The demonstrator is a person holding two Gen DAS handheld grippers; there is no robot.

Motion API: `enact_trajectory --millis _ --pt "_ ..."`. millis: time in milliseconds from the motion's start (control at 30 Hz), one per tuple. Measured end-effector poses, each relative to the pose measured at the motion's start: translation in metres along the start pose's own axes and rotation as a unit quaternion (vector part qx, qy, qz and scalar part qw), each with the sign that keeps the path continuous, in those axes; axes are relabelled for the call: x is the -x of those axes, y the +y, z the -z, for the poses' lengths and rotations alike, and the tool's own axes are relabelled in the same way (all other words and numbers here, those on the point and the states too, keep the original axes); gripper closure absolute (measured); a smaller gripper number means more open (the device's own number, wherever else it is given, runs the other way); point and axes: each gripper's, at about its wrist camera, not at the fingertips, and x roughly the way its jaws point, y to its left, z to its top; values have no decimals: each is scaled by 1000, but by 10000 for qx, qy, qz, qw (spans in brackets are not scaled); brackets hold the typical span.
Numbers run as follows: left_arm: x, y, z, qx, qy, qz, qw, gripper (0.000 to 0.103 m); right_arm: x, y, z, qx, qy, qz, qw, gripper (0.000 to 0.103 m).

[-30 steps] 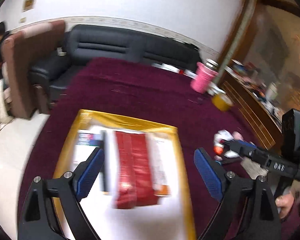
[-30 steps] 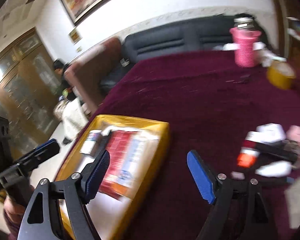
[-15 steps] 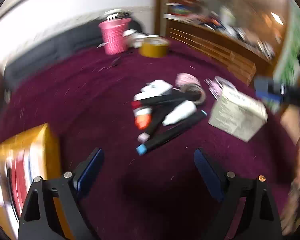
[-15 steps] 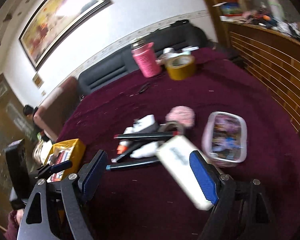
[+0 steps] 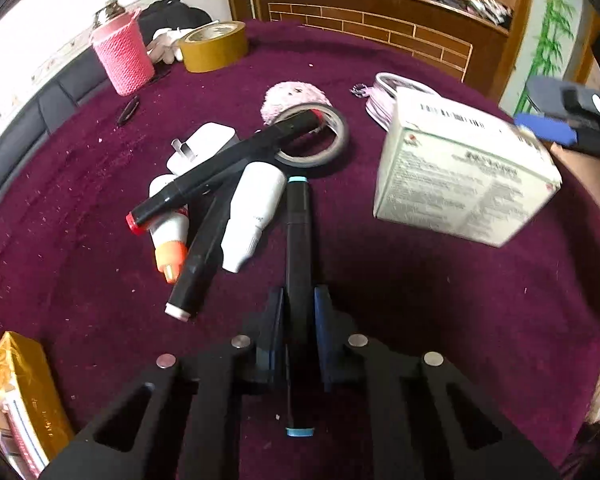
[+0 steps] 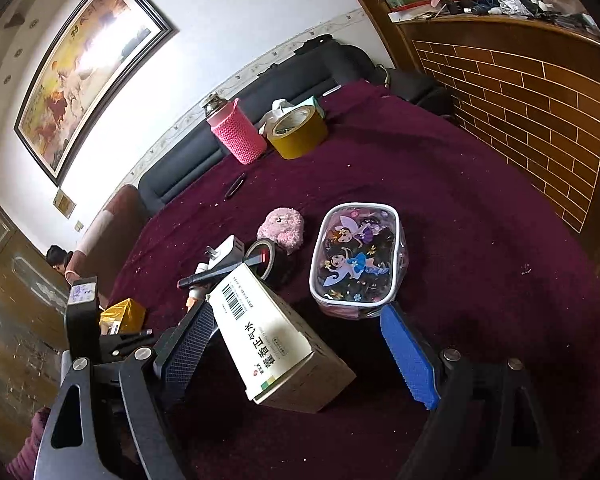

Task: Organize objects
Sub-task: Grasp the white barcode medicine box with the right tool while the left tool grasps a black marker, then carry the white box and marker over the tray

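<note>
Markers, tubes and tape lie heaped on the maroon cloth point(image 5: 420, 320), and the roll of black tape point(image 5: 314, 136) serves as the landmark. The left gripper point(image 5: 298, 312) is clamped on a blue-capped marker point(image 5: 298, 240), whose far cap stops just short of the tape's near edge while its near cap juts back between the gripper arms. Left of the tape, a red-capped marker point(image 5: 220, 174) rests with its far end across the roll, lying over a second black marker point(image 5: 200, 256), a white tube point(image 5: 252, 216) and an orange-capped tube point(image 5: 168, 236). A white charger point(image 5: 202, 146) sits just left of the tape, and a pink plush point(image 5: 296, 98) touches the roll's far side. Right of the tape stands a white box point(image 6: 268, 340), printed with a barcode; it sits between the right gripper's fingers, the left pad point(image 6: 190, 344) against or just beside its side, the blue right pad point(image 6: 410, 360) well apart from it. The right gripper point(image 6: 300, 354) is spread wide, holding nothing firmly that can be seen. Beyond the box and right of the tape lies a cartoon pouch point(image 6: 358, 256). Far behind the tape stand a pink knitted bottle point(image 6: 238, 132) and a roll of yellow tape point(image 6: 298, 130), close together. Well to the near left of the tape, a yellow tray point(image 5: 24, 400) holds packets at the table's edge
</note>
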Motion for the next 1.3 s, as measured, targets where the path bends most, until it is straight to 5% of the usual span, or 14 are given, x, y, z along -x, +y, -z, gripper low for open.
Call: enact_trajectory --millis 267,400,567,733,800,867,900,933,1300 --pt "-7 -5 -6 111 -94 -175 9997 77 -12 -1 4 -20 144 -31 9999 14" --pt "-4 -9 -1 366 -179 -179 9990 89 -12 5 3 158 143 20 9998 14" --pt "13 -4 16 838 -330 -13 9959 89 -19 27 8 941 270 227 9949 14" --pt "48 8 44 1288 -678 218 9891 89 -43 60 16 2239 539 783 9700 15" --pt "61 13 55 1457 -774 273 9859 89 -53 65 18 2442 638 881 9636 20" --pt "69 17 65 1596 -836 303 9832 89 -64 72 20 2626 793 949 9569 37" --pt "72 19 70 1670 -862 301 9817 89 -69 75 21 2677 879 970 9546 55" --pt "75 22 75 1728 -881 290 9806 89 -74 76 22 2699 955 1010 9528 58" --pt "133 56 132 2440 -1506 169 9579 89 -36 98 20 2222 812 325 9711 58"
